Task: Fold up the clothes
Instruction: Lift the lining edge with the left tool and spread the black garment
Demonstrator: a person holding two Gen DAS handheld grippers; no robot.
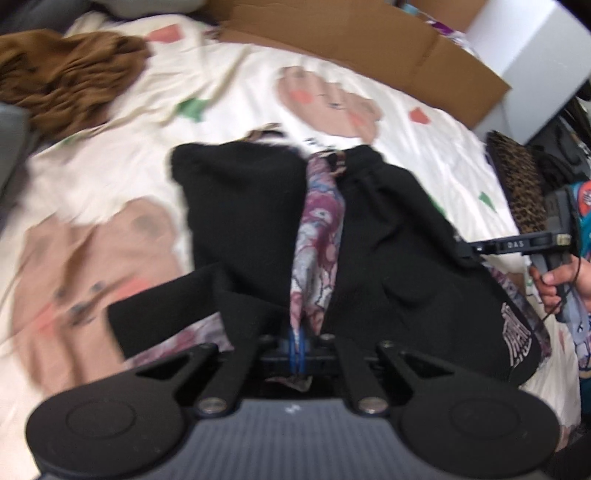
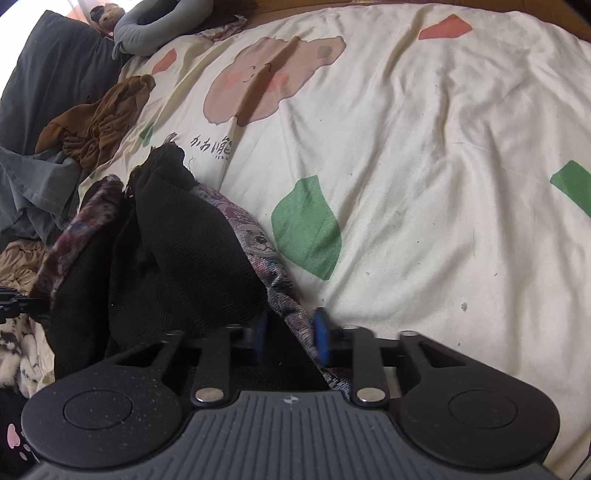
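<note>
**Black garment gripped at both ends on bear-print bed**

The left gripper has its blue pads pressed together on the purple patterned lining of a black garment, which lies spread across the cream, bear-printed bed cover right in front of it. The lining runs up the middle of the garment as a narrow strip between two black panels. In its own view, the right gripper has its blue pads standing apart. The garment's patterned edge runs between them, and black cloth covers most of one pad. The left camera shows that gripper's tip buried in the garment's far side, with a hand wrapped round its handle.

An open cardboard box sits beyond the bed cover with its flaps down. Only a scrap of purple and white shows inside, too small to identify. A crumpled brown garment lies near the cover's upper left corner. A leopard-print item sits at the right edge, partly hidden by the right gripper. In the right view a dark pillow and a grey curved cushion are cut off at the top left. The left view is blurred throughout, so the white lettering on the garment's hem cannot be read.
</note>
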